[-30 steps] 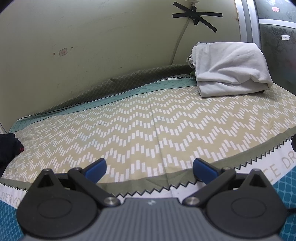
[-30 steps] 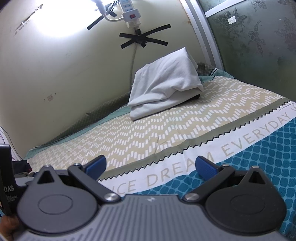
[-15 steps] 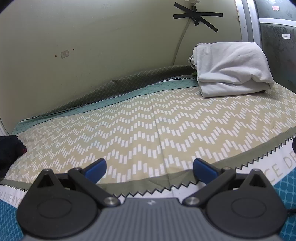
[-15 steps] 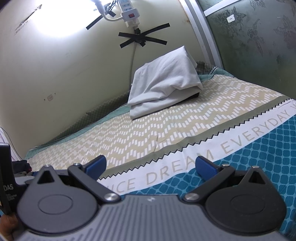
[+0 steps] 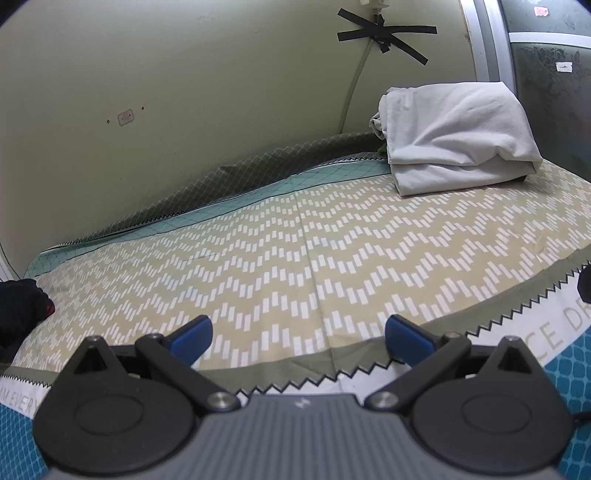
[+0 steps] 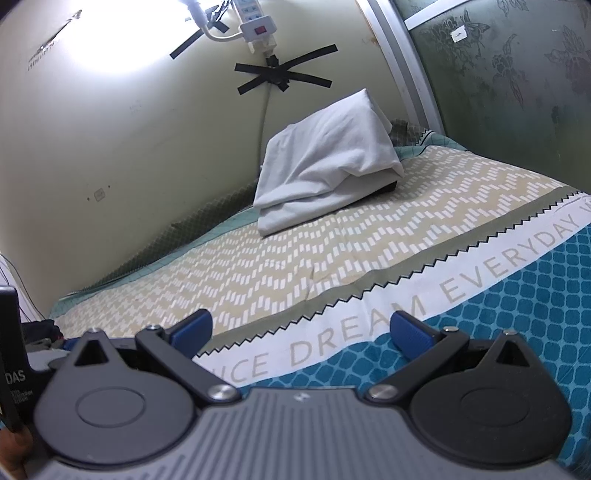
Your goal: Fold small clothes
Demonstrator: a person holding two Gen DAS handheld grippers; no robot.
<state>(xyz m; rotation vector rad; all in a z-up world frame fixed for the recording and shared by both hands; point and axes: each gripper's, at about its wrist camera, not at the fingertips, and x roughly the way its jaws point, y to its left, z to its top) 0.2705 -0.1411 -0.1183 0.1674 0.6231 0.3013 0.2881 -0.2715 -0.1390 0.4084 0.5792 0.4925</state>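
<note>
Left tool: my left tool (image 5: 298,334) has its blue-padded fingers (image 5: 190,334) spread wide, with nothing between them; they hang over the beige zigzag-patterned bedsheet (image 5: 314,258).
Right tool: my right tool (image 6: 301,330) is spread just as wide and holds nothing; it sits over the white printed band (image 6: 369,332) of the sheet.
Clothes: a folded pale grey garment (image 5: 454,136) lies at the far right corner of the bed, against the wall; I also see it from the right wrist (image 6: 325,166), with something dark under its near edge. A dark crumpled garment (image 5: 20,314) with a bit of red lies at the bed's left edge, well apart from both tools.
Writing: on the band I read "DREAM EVERYDAY" from the right wrist; the left wrist catches only fragments.
Right wrist only: a white power strip with a red switch (image 6: 256,26), a bright glare on the wall, and a black device lettered "DAS" (image 6: 13,373) at the left edge.
Both views: a black tape cross (image 5: 384,35) holding a cable on the cream wall.
</note>
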